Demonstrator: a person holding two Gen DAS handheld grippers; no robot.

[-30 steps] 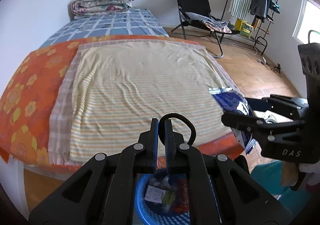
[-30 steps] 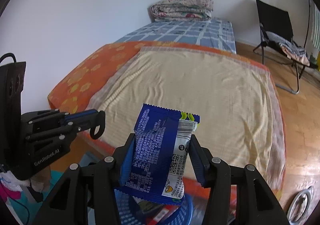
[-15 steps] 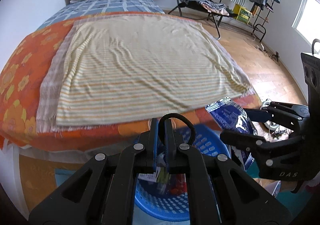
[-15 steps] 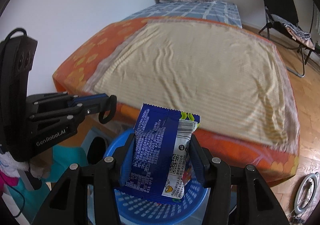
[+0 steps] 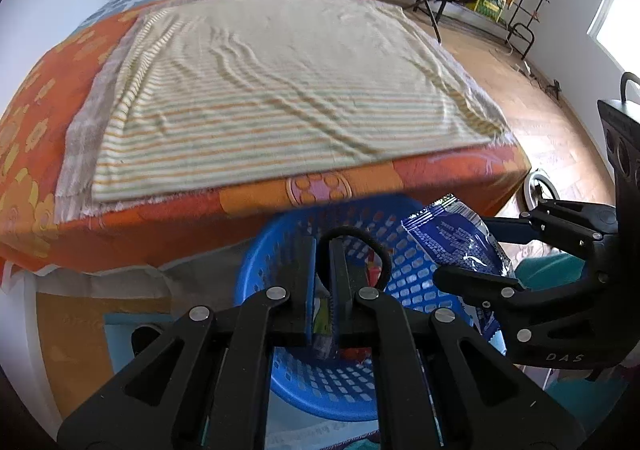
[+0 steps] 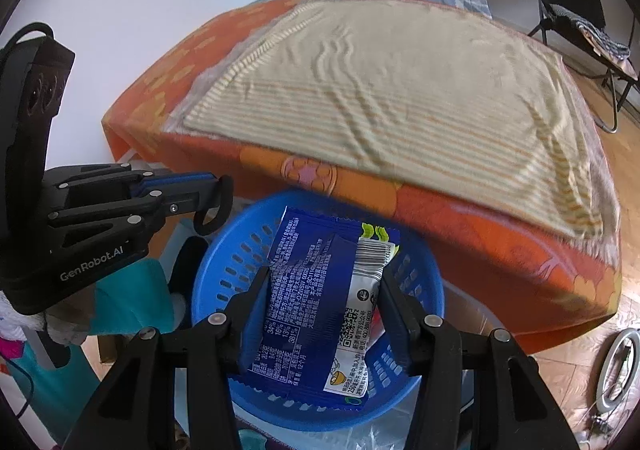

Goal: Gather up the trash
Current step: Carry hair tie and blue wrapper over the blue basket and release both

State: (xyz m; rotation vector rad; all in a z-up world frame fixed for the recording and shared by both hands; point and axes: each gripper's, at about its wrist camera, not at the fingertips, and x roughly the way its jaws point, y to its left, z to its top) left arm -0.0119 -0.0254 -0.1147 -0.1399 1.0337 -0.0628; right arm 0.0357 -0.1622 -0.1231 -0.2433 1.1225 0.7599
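Item: blue snack wrapper (image 6: pixel 320 302), printed foil, barcode panel on its right side. Held upright across its width between the closed fingers of the right gripper (image 6: pixel 322 314), hanging directly above the mouth of the blue basket (image 6: pixel 224 262). In the left wrist view the same wrapper (image 5: pixel 452 238) sits over the basket's right rim. Judged purpose: positioned for a straight drop so it lands inside, not on the floor.

Item: black elastic loop (image 5: pixel 360 246), apparently a hair tie. Pinched at one end by the left gripper (image 5: pixel 322 270), whose fingers stand nearly together with only a narrow slit between them; the free part of the loop arches out to the right. It also hangs over the basket (image 5: pixel 404 278). Seen from the right wrist, the loop (image 6: pixel 214 205) dangles off the left gripper's tip above the basket's left rim.

Item: basket, perforated plastic, on the floor against the foot edge of the bed (image 6: pixel 400 205). Already contains some colourful scraps, too hidden to name. Placement close under the bed's edge keeps the carry short.

Item: bed, orange flowered cover with a striped cloth (image 5: pixel 272 89) spread over it. No further litter visible on it.

Status, judged: both pieces ready for release; opening each gripper is what remains
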